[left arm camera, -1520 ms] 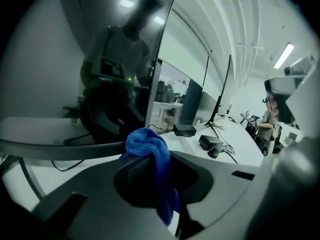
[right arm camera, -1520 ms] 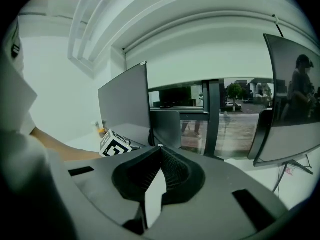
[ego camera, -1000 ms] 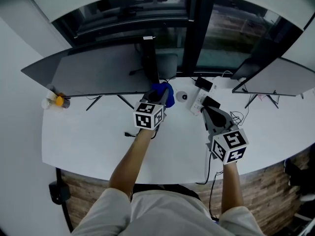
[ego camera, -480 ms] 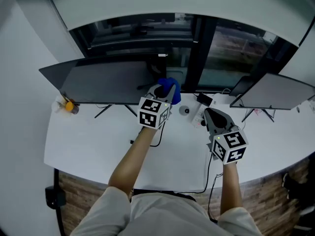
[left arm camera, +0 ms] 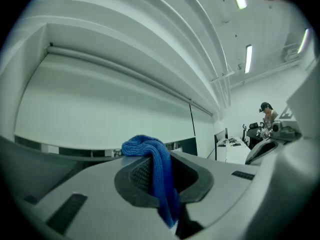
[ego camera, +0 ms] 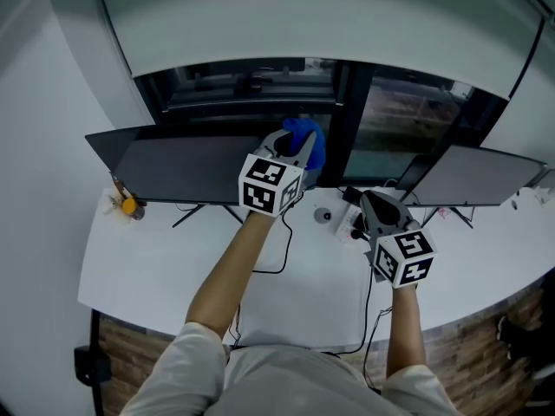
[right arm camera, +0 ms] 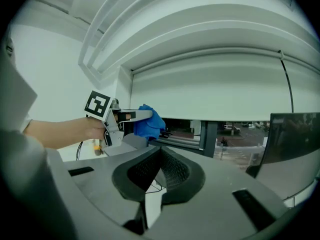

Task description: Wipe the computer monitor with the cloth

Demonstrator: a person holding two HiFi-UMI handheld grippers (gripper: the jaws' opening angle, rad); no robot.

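Left tongs [ego camera: 291, 151]: clamped on the blue cloth [ego camera: 306, 139]; one fold bunches above the pads and a tail hangs below them.
Cloth position: lifted to the upper right corner of the left monitor [ego camera: 178, 167]. Whether it touches the screen cannot be told.
Monitor: a wide dark screen at the back of the desk [ego camera: 165, 263], in front of the window. A second monitor [ego camera: 473, 178] stands to its right.
Right tongs [ego camera: 375, 204]: jaws together with nothing between them, low over the desk by the cables, well apart from the left screen.
Step in hand: probably bringing the cloth to the top edge for a first pass.
Doing it well: lay the bunched fold flat on the glass and press lightly so the screen does not rock. Sweep sideways in overlapping rows from the top down. Keep the hard tips off the panel and the grip firm.
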